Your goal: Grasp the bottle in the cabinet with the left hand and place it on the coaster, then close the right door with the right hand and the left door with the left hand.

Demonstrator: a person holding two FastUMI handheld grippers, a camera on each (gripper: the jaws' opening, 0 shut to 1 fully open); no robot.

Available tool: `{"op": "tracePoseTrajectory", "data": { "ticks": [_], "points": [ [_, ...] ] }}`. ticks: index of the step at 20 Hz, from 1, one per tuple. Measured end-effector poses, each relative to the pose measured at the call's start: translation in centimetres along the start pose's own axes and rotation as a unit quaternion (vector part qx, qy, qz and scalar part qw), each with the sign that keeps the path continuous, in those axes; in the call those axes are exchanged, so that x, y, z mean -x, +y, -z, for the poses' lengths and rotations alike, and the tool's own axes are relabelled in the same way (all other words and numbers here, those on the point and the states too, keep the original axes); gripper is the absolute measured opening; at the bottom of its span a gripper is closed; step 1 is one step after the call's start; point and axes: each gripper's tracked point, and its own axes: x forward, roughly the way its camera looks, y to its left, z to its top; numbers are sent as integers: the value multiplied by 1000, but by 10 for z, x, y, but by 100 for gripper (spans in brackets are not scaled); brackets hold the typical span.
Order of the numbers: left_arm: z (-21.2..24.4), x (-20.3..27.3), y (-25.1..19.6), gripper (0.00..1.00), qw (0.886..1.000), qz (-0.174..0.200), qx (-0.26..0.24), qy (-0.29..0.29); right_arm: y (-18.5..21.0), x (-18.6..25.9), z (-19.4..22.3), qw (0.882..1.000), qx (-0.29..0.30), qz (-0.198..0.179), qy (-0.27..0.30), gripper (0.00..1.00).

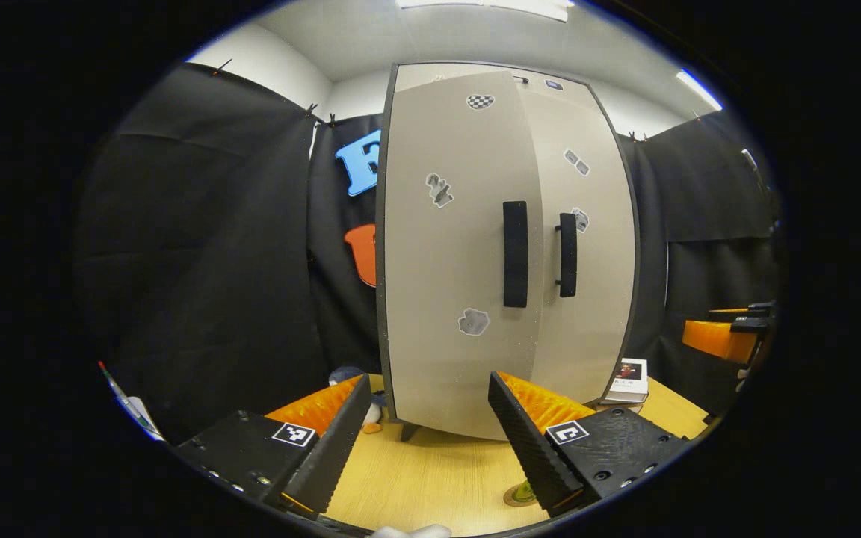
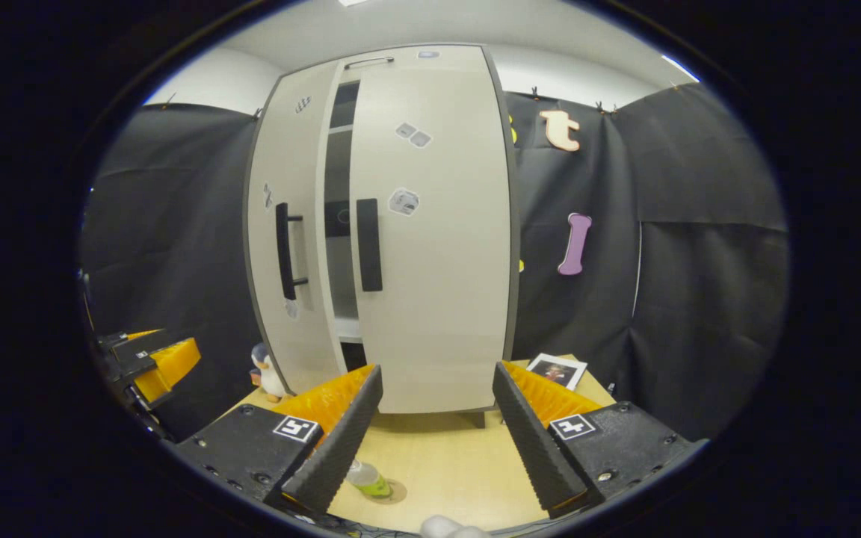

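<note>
- A tall pale cabinet (image 2: 400, 224) is seen standing on a light wooden surface (image 2: 438, 456); its flat, matte panels carry small stickers.
- The bottle (image 2: 368, 478) is seen upright on a round coaster (image 2: 393, 492) near the front edge of the surface, apart from the cabinet. It is judged to be light, smooth plastic, somewhat slippery.
- The right door (image 2: 430, 224) looks closed, or nearly so; the left door (image 2: 281, 239) is ajar, and a dark gap with shelves shows between them.
- Each door bears a stiff, black, vertical bar handle (image 1: 515, 254); a push on the flat panel beside it is judged sufficient, as the doors should swing lightly.
- The left tongs (image 1: 427, 433) are wide open and empty.
- The right tongs (image 2: 436, 441) are likewise spread, with nothing held.
</note>
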Motion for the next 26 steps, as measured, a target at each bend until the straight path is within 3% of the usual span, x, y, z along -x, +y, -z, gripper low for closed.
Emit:
{"op": "tracePoseTrajectory", "data": {
  "ticks": [26],
  "points": [
    [-5, -5, 0, 96, 1000, 13, -10, -10, 15, -1, 1, 1000, 4, -3, 4, 98]
  ]
}}
